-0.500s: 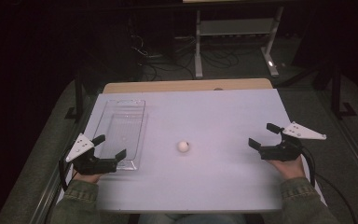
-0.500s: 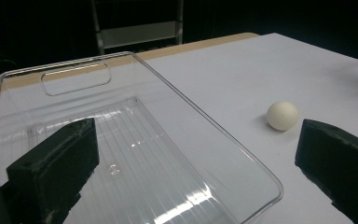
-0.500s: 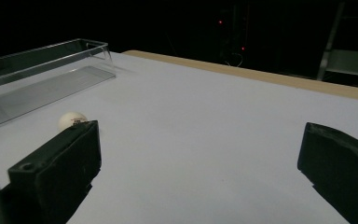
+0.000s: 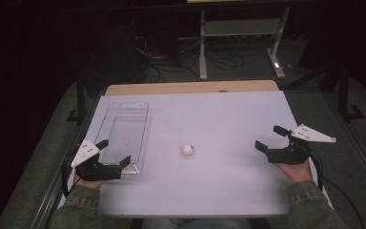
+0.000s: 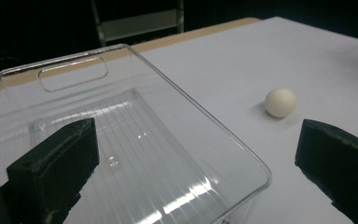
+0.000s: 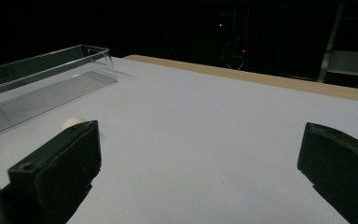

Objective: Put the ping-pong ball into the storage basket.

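Note:
A small white ball (image 4: 187, 150) lies near the middle of the white table (image 4: 219, 114). To its left stands a clear plastic tray (image 4: 124, 136), with nothing in it. My left gripper (image 4: 114, 151) hovers open at the tray's near end. In the left gripper view the tray (image 5: 121, 140) lies between the jaws and the ball (image 5: 280, 102) sits to the right. My right gripper (image 4: 270, 138) is open at the table's right side, well apart from the ball. In the right gripper view the ball (image 6: 72, 123) peeks out behind the left jaw, with the tray (image 6: 46, 84) beyond it.
A wooden strip (image 4: 190, 88) runs along the table's far edge. Beyond it, in the dark, stand a metal rack (image 4: 240, 36) and cables on the floor. Sleeved forearms come in at the bottom corners.

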### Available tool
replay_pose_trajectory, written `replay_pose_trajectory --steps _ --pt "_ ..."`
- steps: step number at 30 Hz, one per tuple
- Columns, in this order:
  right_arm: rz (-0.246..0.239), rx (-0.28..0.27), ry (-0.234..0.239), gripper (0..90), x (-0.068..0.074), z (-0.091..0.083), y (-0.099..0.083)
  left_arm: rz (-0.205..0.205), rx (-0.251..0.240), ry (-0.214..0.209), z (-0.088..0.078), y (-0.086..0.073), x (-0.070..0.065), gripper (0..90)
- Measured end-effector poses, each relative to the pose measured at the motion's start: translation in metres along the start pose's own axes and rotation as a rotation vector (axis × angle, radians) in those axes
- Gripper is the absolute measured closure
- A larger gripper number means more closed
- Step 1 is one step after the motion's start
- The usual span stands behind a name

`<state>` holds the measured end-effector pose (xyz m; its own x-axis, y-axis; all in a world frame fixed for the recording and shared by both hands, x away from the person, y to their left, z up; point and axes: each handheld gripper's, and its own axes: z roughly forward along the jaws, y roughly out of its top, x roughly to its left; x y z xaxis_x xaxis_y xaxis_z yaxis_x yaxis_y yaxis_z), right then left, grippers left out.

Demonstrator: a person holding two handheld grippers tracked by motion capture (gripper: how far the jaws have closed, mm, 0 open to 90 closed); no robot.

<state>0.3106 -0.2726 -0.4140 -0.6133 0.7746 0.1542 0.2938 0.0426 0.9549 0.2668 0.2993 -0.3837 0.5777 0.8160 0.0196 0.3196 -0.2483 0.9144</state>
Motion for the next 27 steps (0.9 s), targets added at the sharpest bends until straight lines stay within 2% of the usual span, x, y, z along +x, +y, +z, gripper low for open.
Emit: replay_pose_trajectory --steps 12,17,25,27 --pt "-0.009 0.006 0.015 0.0 0.002 0.001 0.000 0.053 0.039 0.000 0.003 0.010 -0.005 0.0" --pt "-0.011 0.007 0.017 0.0 0.002 0.001 0.000 0.079 0.057 -0.014 0.005 0.018 -0.007 0.0" --pt "-0.012 0.009 0.021 0.0 0.003 0.001 0.000 0.090 0.067 -0.032 0.006 0.026 -0.009 0.0" --pt "-0.013 0.009 0.022 0.0 0.003 0.001 0.000 0.106 0.077 -0.038 0.006 0.028 -0.011 0.0"
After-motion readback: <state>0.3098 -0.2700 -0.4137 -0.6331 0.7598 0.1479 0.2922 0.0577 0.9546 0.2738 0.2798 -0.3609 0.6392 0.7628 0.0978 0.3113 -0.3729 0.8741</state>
